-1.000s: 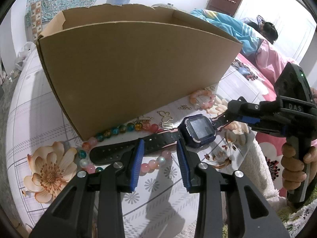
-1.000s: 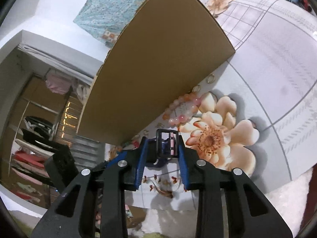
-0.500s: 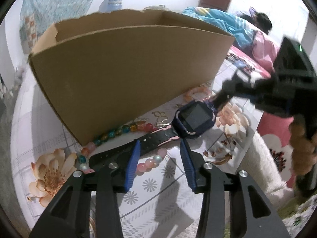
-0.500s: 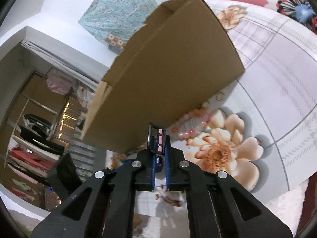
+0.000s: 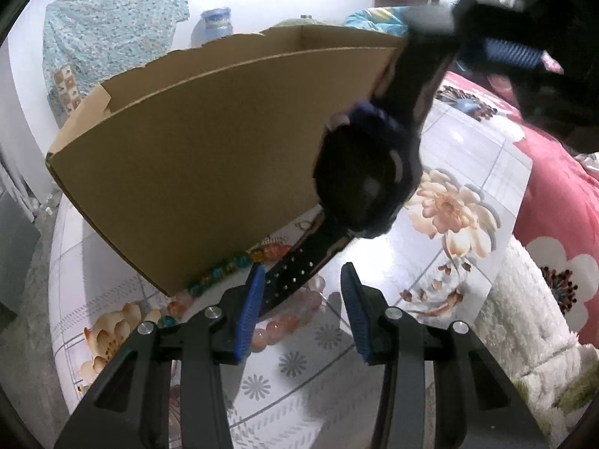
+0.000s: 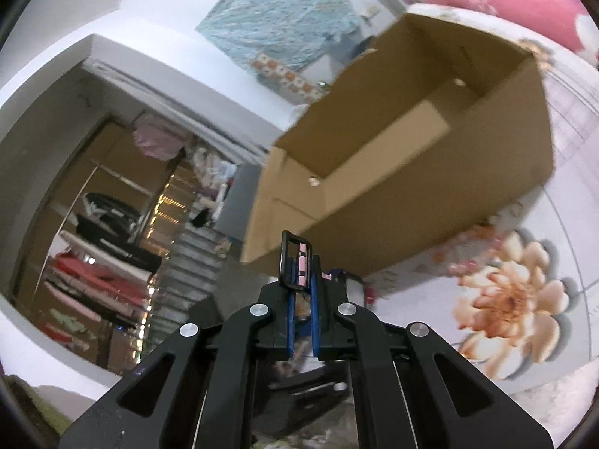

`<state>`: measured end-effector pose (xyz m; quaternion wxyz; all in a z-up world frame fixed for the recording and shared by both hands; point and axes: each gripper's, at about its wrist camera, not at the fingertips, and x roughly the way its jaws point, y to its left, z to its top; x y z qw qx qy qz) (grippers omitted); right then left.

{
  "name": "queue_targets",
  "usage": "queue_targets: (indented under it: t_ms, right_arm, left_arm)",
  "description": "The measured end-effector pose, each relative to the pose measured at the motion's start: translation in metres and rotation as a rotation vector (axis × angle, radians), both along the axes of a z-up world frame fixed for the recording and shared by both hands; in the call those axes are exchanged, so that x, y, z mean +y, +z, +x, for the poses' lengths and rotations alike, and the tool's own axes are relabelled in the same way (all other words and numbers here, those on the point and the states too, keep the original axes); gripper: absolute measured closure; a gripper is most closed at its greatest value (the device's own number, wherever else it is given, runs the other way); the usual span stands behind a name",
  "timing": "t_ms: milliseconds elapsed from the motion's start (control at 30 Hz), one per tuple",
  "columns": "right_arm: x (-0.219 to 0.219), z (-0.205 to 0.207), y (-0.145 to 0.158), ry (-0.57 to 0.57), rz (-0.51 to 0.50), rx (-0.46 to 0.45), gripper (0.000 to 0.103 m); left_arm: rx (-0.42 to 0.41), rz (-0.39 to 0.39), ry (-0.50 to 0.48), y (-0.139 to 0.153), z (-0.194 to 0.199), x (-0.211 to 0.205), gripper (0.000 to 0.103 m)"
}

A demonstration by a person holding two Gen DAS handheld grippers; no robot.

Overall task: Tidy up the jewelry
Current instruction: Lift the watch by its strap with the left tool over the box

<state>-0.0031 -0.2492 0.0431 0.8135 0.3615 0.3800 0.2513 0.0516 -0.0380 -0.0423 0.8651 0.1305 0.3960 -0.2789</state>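
A dark blue smartwatch [image 5: 367, 183] hangs in the air in front of the cardboard box [image 5: 209, 157]. My right gripper [image 5: 460, 33], blurred at the top right, holds its upper strap. In the right wrist view that gripper [image 6: 301, 288] is shut on the strap's buckle [image 6: 297, 258]. My left gripper [image 5: 301, 310] is open below the watch. The perforated strap end [image 5: 295, 273] dangles just beyond its fingertips, near the left pad and not pinched. A pink bead bracelet [image 5: 292, 321] and a coloured bead bracelet [image 5: 224, 269] lie on the flowered cover.
The open box [image 6: 411, 172] stands on a flower-print bed cover [image 5: 468, 157]. A pink quilt [image 5: 554, 194] and a white fluffy blanket [image 5: 524, 299] lie to the right. Another pink bracelet [image 6: 475, 258] rests by the box. A wardrobe [image 6: 112, 243] stands beyond the bed.
My right gripper closed on the watch buckle and rose, lifting the watch off the cover so it now hangs. My left gripper's jaws widened a little and stayed low.
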Motion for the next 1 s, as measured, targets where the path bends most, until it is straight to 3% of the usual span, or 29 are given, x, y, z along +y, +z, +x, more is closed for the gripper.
queue_targets:
  t_ms: [233, 433, 667, 933, 1000]
  right_arm:
    - [0.005, 0.001, 0.026, 0.065, -0.017, -0.049, 0.098]
    - [0.018, 0.000, 0.064, 0.144, -0.031, -0.131, 0.098]
    - [0.023, 0.001, 0.108, 0.231, -0.059, -0.258, 0.098]
    - [0.017, 0.026, 0.153, 0.303, -0.063, -0.356, 0.098]
    - [0.016, 0.034, 0.157, 0.312, -0.058, -0.356, 0.098]
  left_arm:
    - [-0.047, -0.064, 0.012, 0.008, 0.001, -0.001, 0.063]
    - [-0.082, -0.118, 0.031, 0.030, -0.008, 0.000, 0.086]
    - [-0.160, -0.176, 0.022, 0.078, -0.021, -0.002, 0.096]
    - [-0.239, -0.198, 0.067, 0.126, -0.003, -0.006, 0.096]
    - [-0.238, -0.220, 0.077, 0.135, 0.004, -0.006, 0.086]
